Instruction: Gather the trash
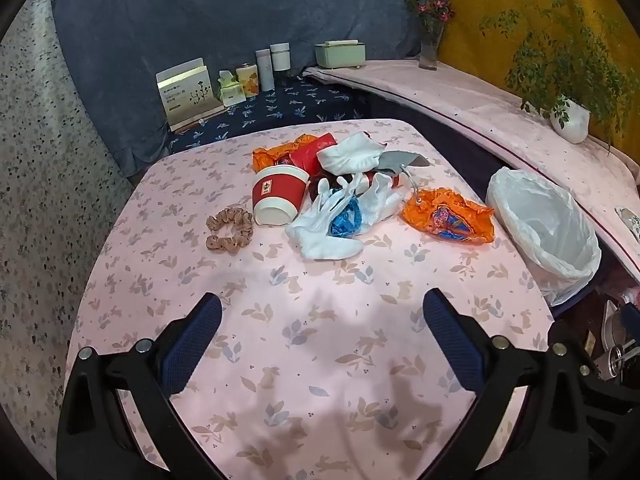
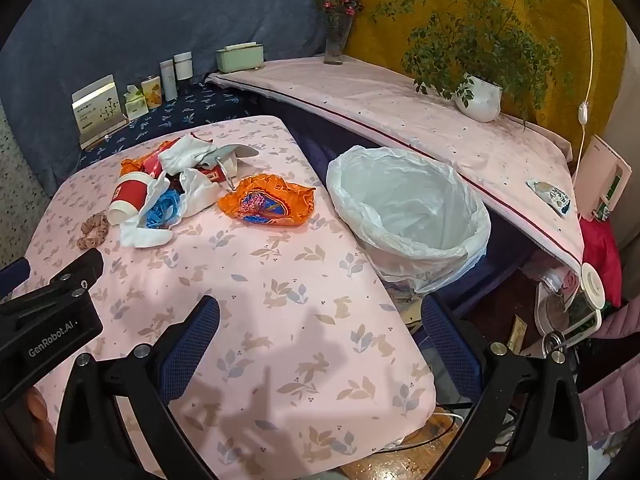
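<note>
A heap of trash lies at the far side of the pink table point(image 1: 320, 360): a red and white paper cup point(image 1: 278, 196) on its side, white gloves point(image 1: 340, 220) over a blue wrapper point(image 1: 346, 222), an orange snack wrapper point(image 1: 448, 216), a red wrapper point(image 1: 316, 152), crumpled white cloth point(image 1: 352, 154). My left gripper point(image 1: 322, 312) hovers open over bare tablecloth, well short of the heap. My right gripper point(image 2: 320, 314) is open above the table's right edge, nothing between its fingers. A bin with a white liner point(image 2: 408, 208) stands just right of the table.
A brown scrunchie point(image 1: 230, 230) lies left of the cup. Boxes and tins point(image 1: 240, 80) stand on a dark-blue surface behind. A pink shelf point(image 2: 400, 108) with a potted plant point(image 2: 478, 96) and vase point(image 2: 338, 40) runs along the right. The left gripper's body point(image 2: 48, 312) shows at the right view's left edge.
</note>
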